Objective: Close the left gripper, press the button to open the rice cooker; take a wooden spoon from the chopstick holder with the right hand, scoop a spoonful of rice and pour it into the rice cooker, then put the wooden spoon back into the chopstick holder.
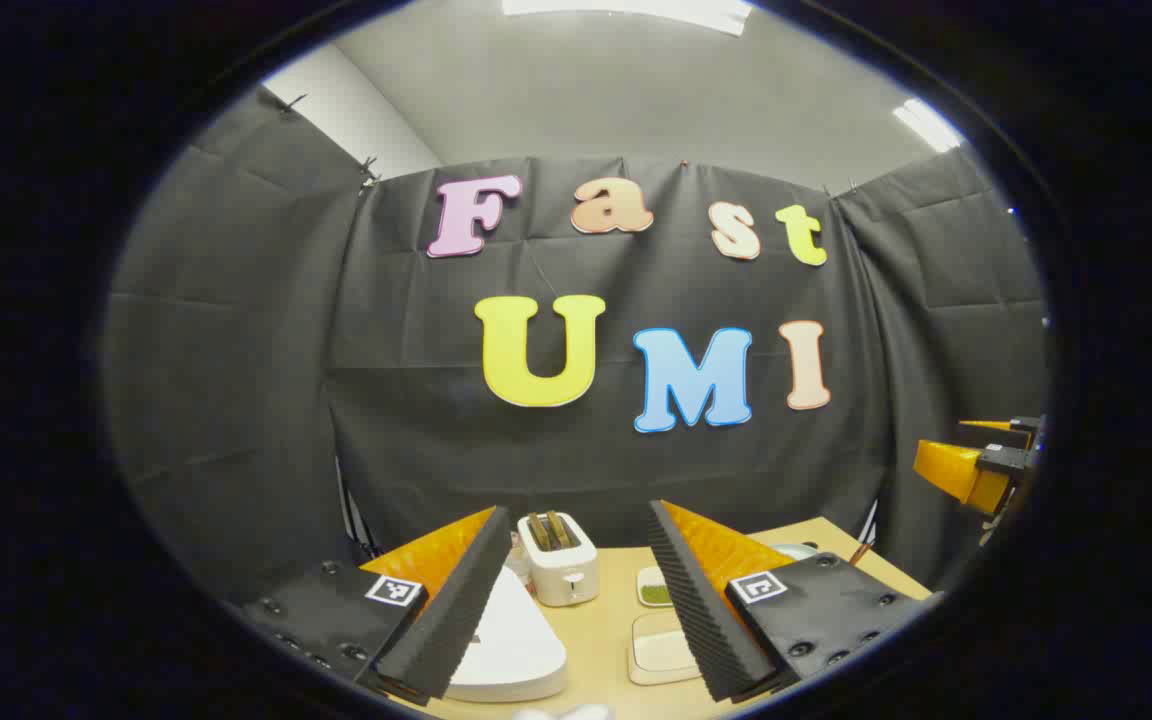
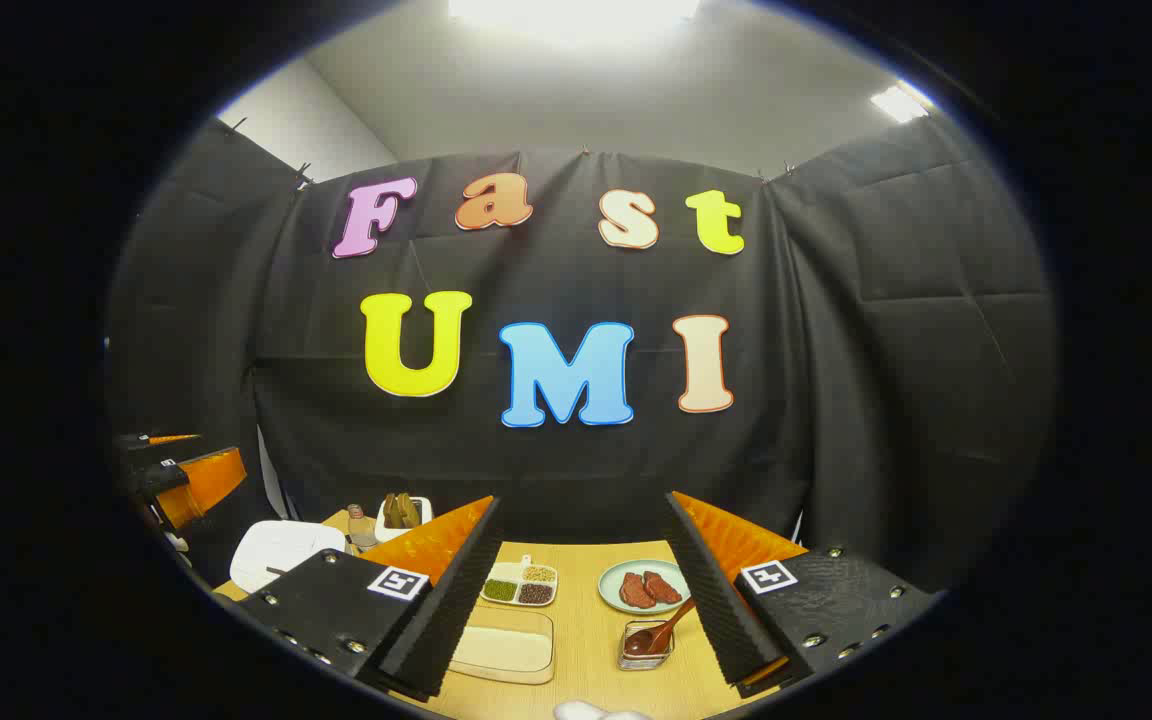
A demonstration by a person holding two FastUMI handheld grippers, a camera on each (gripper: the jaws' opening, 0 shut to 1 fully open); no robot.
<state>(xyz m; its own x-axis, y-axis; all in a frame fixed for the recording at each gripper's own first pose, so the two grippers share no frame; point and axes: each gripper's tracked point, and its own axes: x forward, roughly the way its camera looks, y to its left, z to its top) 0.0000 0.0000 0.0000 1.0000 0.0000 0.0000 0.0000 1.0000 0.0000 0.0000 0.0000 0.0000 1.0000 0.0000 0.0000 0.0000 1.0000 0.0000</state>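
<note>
Cooker (image 1: 506,640) — below left gripper (image 1: 576,600), jaws wide, empty. Right gripper (image 2: 581,600) likewise; spoon (image 2: 661,632) between its fingers. Risk: unclosed jaws straddle the button.

A staged kitchen set inside a recording booth: black cloth (image 2: 896,400) hangs as walls on 3 sides under ceiling lights, while a wooden counter (image 2: 586,640) carries a toaster (image 1: 558,558) at 12 o'clock, a white rice cooker (image 1: 511,640) and plated food (image 2: 644,586).

One rice cooker (image 2: 281,553), one toaster (image 1: 559,558), one bottle (image 2: 361,527), one plate (image 2: 644,586) with two meat pieces, one spoon (image 2: 663,632), one holder (image 2: 646,655), two trays.
</note>
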